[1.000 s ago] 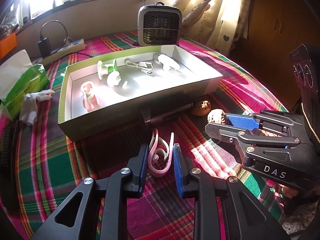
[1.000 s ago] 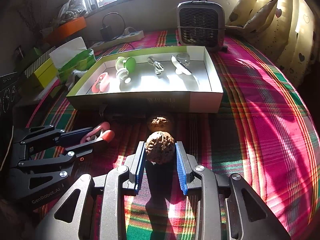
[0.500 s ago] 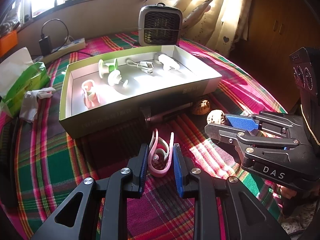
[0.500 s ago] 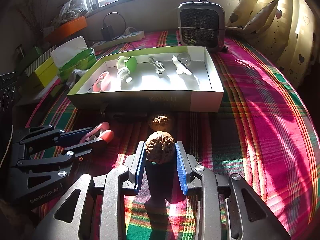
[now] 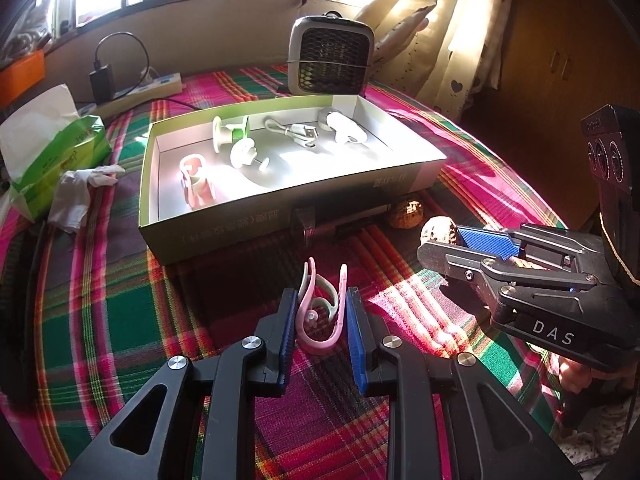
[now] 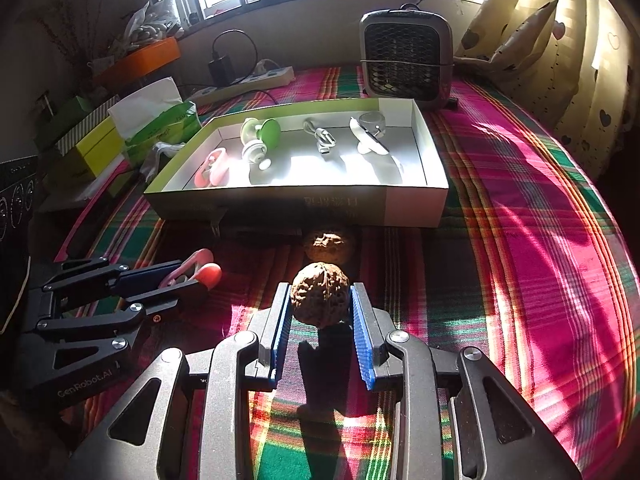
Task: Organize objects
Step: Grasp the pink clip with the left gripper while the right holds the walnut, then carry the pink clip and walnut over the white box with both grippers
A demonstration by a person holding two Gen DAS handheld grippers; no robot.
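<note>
Right gripper (image 6: 320, 312) pinches a walnut (image 6: 320, 299) between its blue pads; left gripper (image 5: 321, 320) clamps a pink clip (image 5: 320, 316) — the open box (image 6: 416, 204) lies at twelve o'clock, long side across, nearer the right; second walnut (image 6: 329, 243) sits just before its wall.

A plaid cloth (image 6: 520, 208) carries an open box (image 6: 412, 210), a walnut (image 6: 328, 243), a heater (image 6: 406, 58), a power strip (image 6: 248, 82) and a tissue pack (image 5: 60, 148).
</note>
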